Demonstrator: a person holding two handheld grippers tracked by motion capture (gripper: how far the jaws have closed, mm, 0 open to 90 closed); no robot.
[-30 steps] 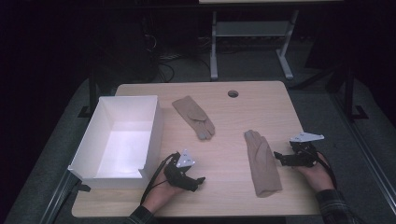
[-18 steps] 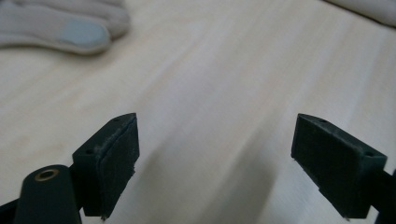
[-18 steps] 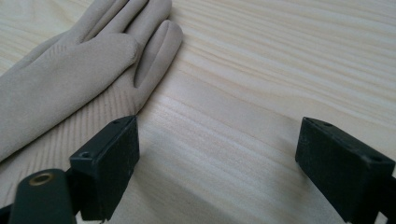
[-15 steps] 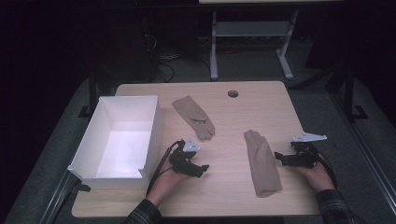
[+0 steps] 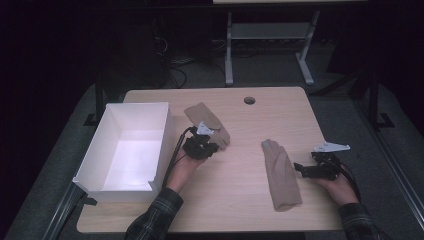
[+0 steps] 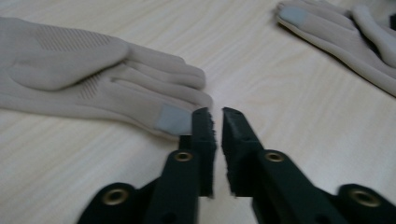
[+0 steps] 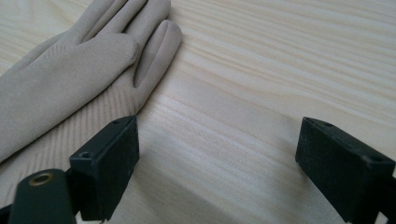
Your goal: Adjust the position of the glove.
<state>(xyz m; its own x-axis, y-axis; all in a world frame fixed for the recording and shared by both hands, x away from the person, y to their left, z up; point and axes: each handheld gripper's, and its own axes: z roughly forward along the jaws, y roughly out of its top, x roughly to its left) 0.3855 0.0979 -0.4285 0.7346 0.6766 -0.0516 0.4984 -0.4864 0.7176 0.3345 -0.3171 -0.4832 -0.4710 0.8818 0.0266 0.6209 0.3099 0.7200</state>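
The left gripper (image 6: 215, 122), fingers nearly together with nothing between them, has just closed beside the beige knit glove's (image 6: 88, 79) grey-patched fingertip at nine o'clock on the pale wooden counter (image 6: 289, 116). Reopen, straddle the fabric, then pinch. The right gripper (image 7: 217, 158) waits, fingers apart.

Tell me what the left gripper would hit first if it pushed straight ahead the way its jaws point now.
Probably bare table first. The left gripper, jaws nearly shut with nothing between them, points just past the fingertips of the near glove; the far glove lies beyond, though depth is hard to judge.
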